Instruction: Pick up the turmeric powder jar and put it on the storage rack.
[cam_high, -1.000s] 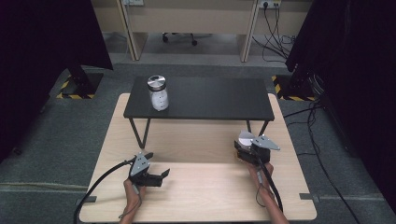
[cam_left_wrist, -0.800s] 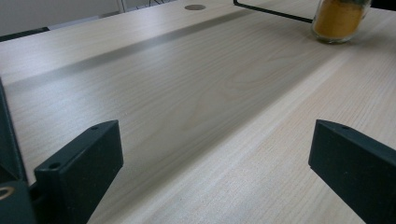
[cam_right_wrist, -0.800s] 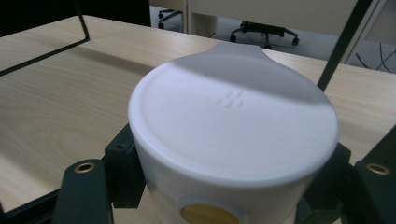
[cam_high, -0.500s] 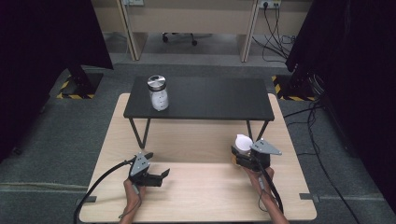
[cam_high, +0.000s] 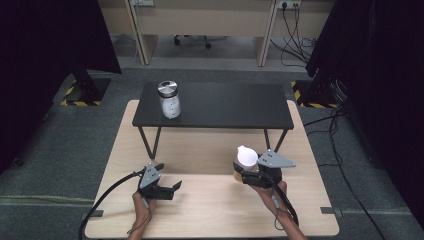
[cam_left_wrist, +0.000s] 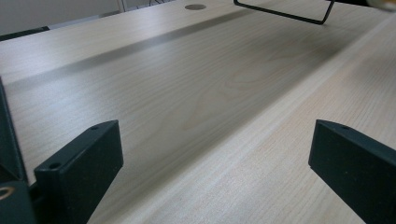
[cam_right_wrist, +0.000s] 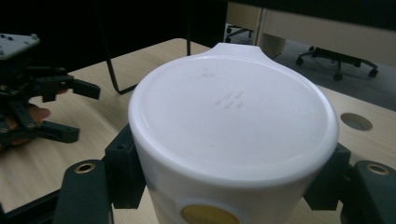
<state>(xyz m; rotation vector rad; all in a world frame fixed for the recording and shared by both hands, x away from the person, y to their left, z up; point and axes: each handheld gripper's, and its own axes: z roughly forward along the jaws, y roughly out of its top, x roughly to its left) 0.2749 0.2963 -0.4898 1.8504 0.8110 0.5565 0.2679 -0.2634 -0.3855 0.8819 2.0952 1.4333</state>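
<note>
Jaws of the right gripper (cam_right_wrist: 229, 186) clamp the sides of a white plastic lidded cup (cam_high: 246, 158), carried clear above the light wooden tabletop (cam_high: 210, 215), likely for transfer. Left gripper (cam_high: 170, 189) rests low, jaws wide, empty. Farther off, a glass jar (cam_high: 169, 99) stands on the black raised shelf (cam_high: 230, 105). Right gripper view adds the lid's embossed mark.

Pale wood-grain table (cam_left_wrist: 196, 107), smooth and matt. White plastic lid (cam_right_wrist: 233, 116) at frame centre, smooth with soft sheen. Matt black plastic jaws. Upper left: glass jar (cam_high: 169, 100), shiny metal cap, on matt black shelf (cam_high: 225, 105).
</note>
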